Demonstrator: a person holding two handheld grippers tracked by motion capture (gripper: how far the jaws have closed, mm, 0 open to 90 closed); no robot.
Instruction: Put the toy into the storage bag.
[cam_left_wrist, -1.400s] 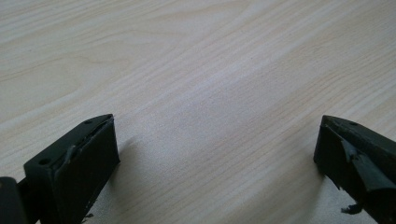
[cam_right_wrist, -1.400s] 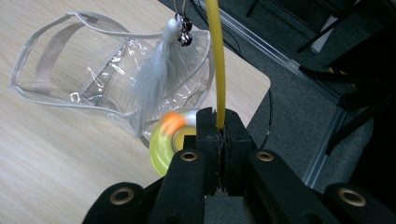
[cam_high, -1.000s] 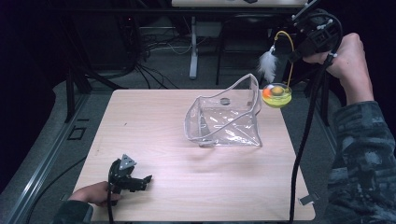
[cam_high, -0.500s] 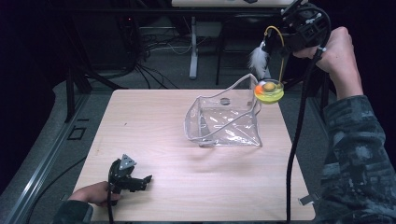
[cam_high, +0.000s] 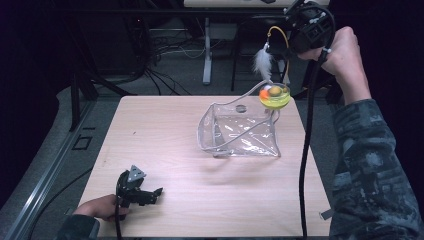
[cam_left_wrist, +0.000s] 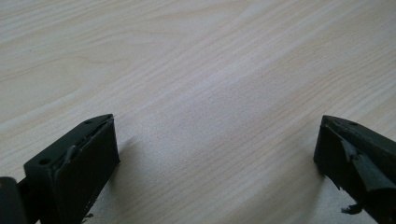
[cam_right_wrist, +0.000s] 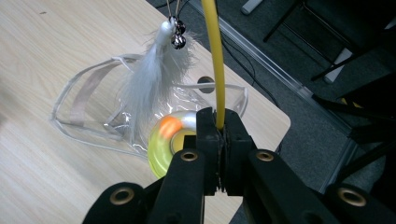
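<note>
Your cat toy (cam_high: 274, 95) – a yellow-green round base with an orange ball and a brownish ball inside, a thin yellow wand (cam_right_wrist: 217, 65) rising from it, a white feather (cam_high: 262, 61) with small bells (cam_right_wrist: 176, 35) dangling from the wand's arched end. It hangs in the air above the far right corner of your clear plastic bag (cam_high: 242, 131), which lies on the table, mouth open – handles arching upward.

My black right gripper (cam_right_wrist: 219, 140) pinches a yellow stalk (cam_right_wrist: 216, 60); at ten o'clock hangs its white feather (cam_right_wrist: 152, 79) with silver bells (cam_right_wrist: 176, 35). The yellow-green dish (cam_high: 274, 96) carries an orange ball (cam_high: 263, 93). The clear bag (cam_high: 240, 132) lies on the pale wood-grain table (cam_high: 165, 130).
</note>
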